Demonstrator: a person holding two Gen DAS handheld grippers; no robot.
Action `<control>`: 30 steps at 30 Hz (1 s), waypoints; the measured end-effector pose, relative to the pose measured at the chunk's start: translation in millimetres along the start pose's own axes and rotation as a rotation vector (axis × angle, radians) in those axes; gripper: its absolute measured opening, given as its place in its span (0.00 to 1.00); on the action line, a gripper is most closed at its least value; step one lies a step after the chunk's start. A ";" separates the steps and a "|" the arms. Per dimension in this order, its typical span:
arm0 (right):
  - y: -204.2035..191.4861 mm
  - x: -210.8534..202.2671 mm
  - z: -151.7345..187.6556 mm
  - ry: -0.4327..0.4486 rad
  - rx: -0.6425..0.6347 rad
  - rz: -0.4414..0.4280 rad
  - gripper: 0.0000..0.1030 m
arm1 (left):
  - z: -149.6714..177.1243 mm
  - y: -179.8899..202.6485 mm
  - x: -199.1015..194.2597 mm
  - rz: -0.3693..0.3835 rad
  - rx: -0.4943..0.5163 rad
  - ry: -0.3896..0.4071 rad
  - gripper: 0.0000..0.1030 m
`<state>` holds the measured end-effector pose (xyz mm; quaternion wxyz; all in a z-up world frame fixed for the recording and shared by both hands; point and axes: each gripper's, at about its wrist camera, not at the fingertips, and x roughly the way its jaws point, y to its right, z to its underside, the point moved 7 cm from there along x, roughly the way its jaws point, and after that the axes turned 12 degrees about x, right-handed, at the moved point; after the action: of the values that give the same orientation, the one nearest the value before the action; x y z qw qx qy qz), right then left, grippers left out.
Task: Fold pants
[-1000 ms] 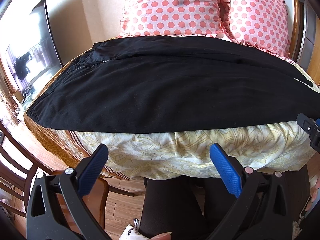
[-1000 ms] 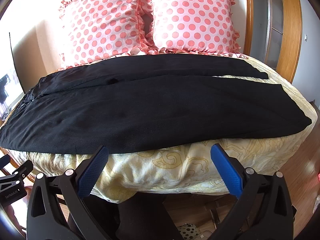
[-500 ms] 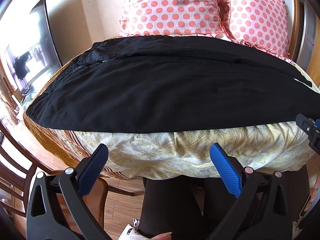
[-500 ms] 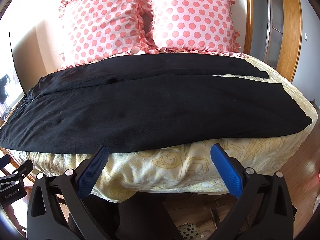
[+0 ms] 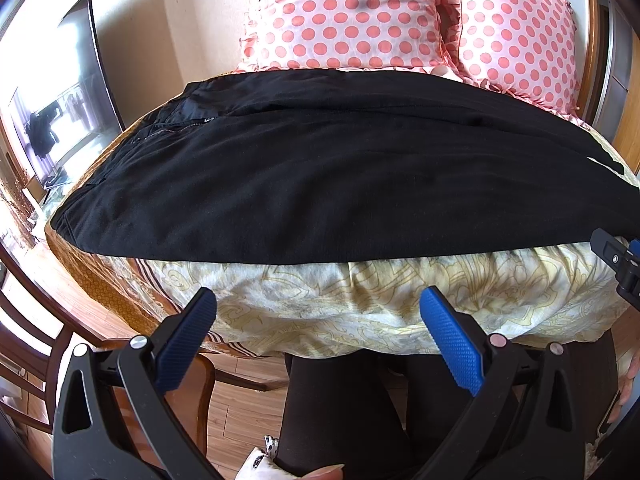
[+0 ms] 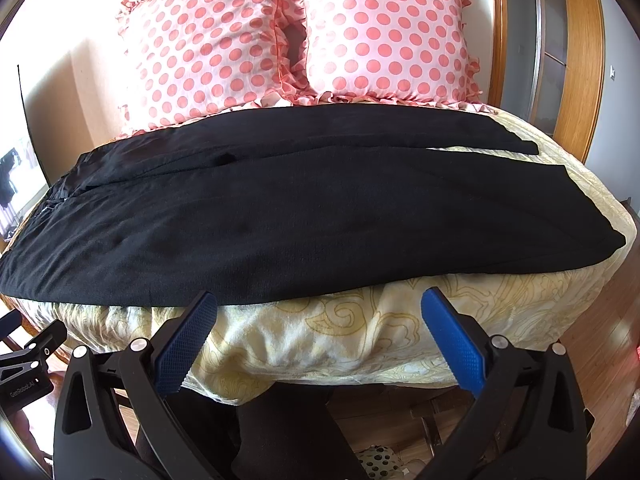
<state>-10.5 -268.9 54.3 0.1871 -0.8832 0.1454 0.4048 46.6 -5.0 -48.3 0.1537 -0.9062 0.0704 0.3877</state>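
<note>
On the bed [image 6: 400,332], black pants [image 6: 280,220] lie crosswise ahead of my tongs, waistband toward the left tongs [image 5: 320,332], hems toward the right tongs [image 6: 320,332]; both gape wide, empty.

You have black pants [image 6: 280,216] across the middle of the frame, plain, no pattern. Under them the bedspread [image 6: 360,332] is pale yellow with golden scrollwork; at the left of the left view its side [image 5: 92,280] is orange-brown with fine dots. At the top, two pillows [image 6: 208,48] [image 6: 384,36] are pale pink with coral polka dots. Your gripper [image 5: 318,336] [image 6: 318,336] pads are blue on black frames. The floor [image 6: 592,332] at lower right is honey-brown wood.
</note>
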 end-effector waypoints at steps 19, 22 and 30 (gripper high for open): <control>0.9 1.5 0.6 -0.003 0.001 0.000 0.99 | -0.5 3.0 -0.8 0.002 -0.001 -0.001 0.98; 0.2 3.3 3.2 -0.004 0.001 0.000 0.99 | -0.5 3.0 -0.7 0.003 -0.001 -0.002 0.98; -0.8 1.2 -0.7 -0.005 0.001 0.000 0.99 | -0.6 3.7 -1.0 0.003 -0.002 -0.002 0.98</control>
<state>-9.0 -268.7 53.9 0.1877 -0.8821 0.1450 0.4071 45.4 -8.7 -48.0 0.1524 -0.9057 0.0715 0.3890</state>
